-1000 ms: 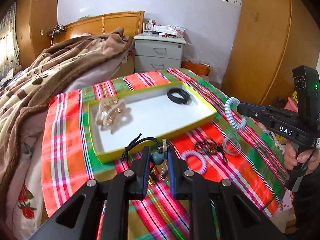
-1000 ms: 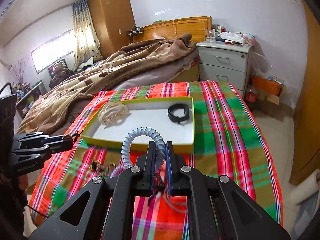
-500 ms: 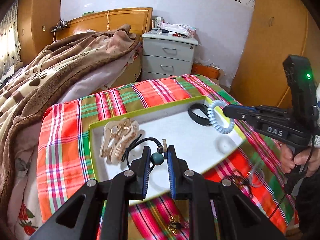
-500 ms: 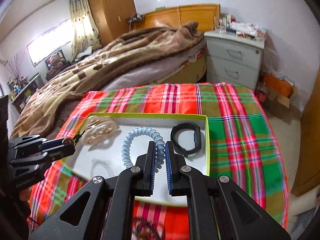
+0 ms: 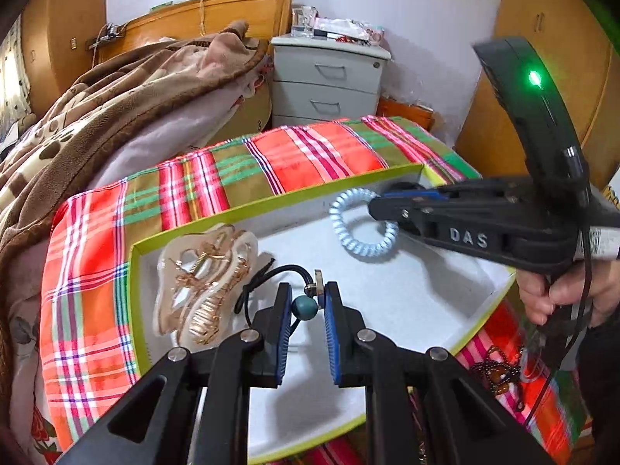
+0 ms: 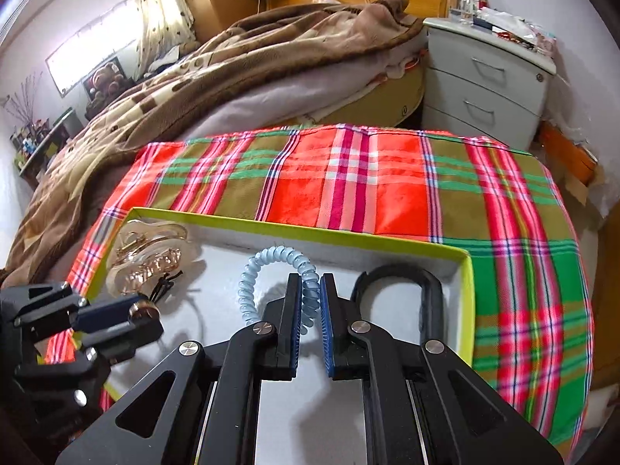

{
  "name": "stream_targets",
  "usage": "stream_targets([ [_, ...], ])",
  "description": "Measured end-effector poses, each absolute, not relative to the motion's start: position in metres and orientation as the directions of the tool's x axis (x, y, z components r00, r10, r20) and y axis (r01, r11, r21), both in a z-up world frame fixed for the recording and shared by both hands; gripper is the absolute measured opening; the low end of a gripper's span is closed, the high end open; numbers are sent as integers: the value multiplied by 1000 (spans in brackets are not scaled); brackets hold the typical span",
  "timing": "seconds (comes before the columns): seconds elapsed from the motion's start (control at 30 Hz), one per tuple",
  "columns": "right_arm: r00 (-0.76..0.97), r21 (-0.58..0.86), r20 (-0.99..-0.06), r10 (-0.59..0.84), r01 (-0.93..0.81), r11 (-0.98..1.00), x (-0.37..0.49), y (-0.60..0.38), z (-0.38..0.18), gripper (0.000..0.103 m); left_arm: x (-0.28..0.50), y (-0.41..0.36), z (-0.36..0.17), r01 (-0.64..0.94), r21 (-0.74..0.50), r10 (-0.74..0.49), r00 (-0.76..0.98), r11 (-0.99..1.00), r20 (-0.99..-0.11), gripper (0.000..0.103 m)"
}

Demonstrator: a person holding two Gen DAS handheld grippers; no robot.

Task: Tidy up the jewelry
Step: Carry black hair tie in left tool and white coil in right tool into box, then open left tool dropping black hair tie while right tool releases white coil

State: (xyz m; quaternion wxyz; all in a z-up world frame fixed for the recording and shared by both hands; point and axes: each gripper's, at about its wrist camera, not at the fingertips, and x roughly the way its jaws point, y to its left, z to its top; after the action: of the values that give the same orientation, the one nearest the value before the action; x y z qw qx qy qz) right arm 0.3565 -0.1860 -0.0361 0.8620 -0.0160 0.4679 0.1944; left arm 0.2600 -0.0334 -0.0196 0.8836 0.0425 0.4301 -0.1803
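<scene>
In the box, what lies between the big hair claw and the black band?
The blue spiral hair tie, held by the right gripper, hangs between the hair claw and the black band; the right wrist view shows it.

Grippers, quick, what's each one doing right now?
Left gripper: shut on black cord hair tie with teal bead.
Right gripper: shut on pale blue spiral coil hair tie.

Bare floor of the tray [image 6: 463, 271] is being left between the clip [image 6: 149, 259] at its left end and the black band [image 6: 403, 286] at its right corner. That gap is being taken up from above by two grippers. The far wall is being left unblocked, and open cloth [image 6: 348, 178] is being left beyond it.
</scene>
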Motion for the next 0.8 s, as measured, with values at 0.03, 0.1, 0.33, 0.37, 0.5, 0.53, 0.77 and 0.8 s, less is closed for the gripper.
stream_targets([
  [0.03,485,141,-817,312,-357,924,358,-184,-37,10,262,-34,-22,351,-80,-277,558,933,-782,17],
  [0.1,480,128,-824,300,-358,925,361,-183,-39,10,264,-35,-26,344,-89,-277,552,935,-787,17],
  [0.33,469,87,-843,264,-366,927,368,-176,-46,10,268,-37,-34,338,-105,-281,529,935,-800,18],
  [0.37,469,86,-843,264,-366,927,368,-176,-46,10,268,-38,-35,338,-108,-282,524,935,-804,18],
  [0.5,470,82,-843,261,-367,926,369,-176,-48,10,270,-39,-36,331,-110,-279,521,937,-806,19],
  [0.53,471,78,-843,259,-369,926,369,-176,-48,10,270,-39,-37,333,-114,-283,520,936,-806,20],
  [0.77,479,72,-842,249,-357,931,370,-175,-48,14,270,-38,-35,329,-127,-291,517,936,-805,32],
  [0.8,480,77,-841,251,-352,933,370,-176,-47,15,270,-37,-34,328,-129,-292,517,936,-805,32],
])
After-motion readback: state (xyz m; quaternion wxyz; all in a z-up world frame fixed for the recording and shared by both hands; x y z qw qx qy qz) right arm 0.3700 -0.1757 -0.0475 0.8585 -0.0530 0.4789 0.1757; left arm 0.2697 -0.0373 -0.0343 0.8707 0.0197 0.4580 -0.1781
